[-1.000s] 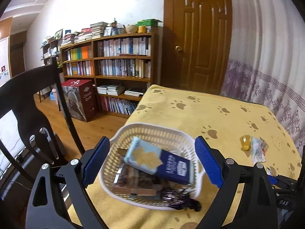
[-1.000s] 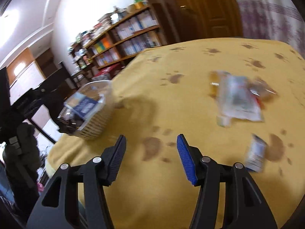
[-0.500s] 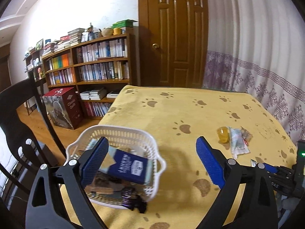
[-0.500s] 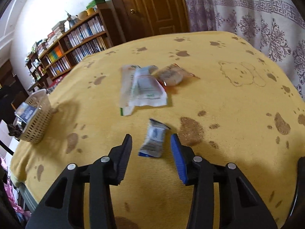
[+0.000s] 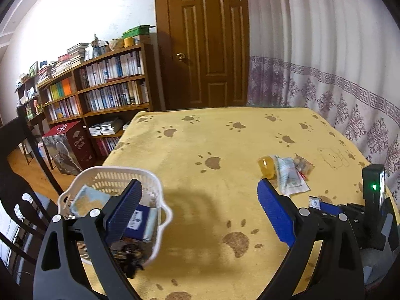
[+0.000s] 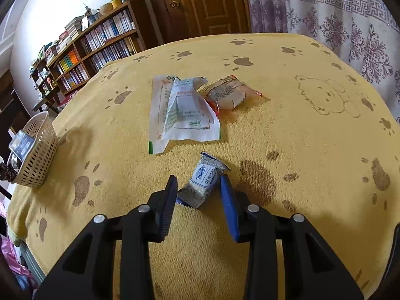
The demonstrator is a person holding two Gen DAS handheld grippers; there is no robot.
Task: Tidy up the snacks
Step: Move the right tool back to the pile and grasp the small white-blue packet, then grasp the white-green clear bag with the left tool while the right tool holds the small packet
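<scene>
The white basket (image 5: 160,197) holds a blue box (image 5: 140,222) (other packets beneath); both claws gape, gripping nothing.

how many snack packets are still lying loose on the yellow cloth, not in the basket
4 can be seen: the small blue-and-white packet between the right gripper fingers, the white folded packets mid-table, the red-edged packet beside them, and a yellow piece visible only from the left wrist. Overlaps may hide more.

Fuzzy matt cloth table cover (image 6: 287,130), glossy plastic wrappers (image 6: 185,110), perforated plastic basket (image 6: 37,152), varnished wood door (image 5: 210,40).
</scene>
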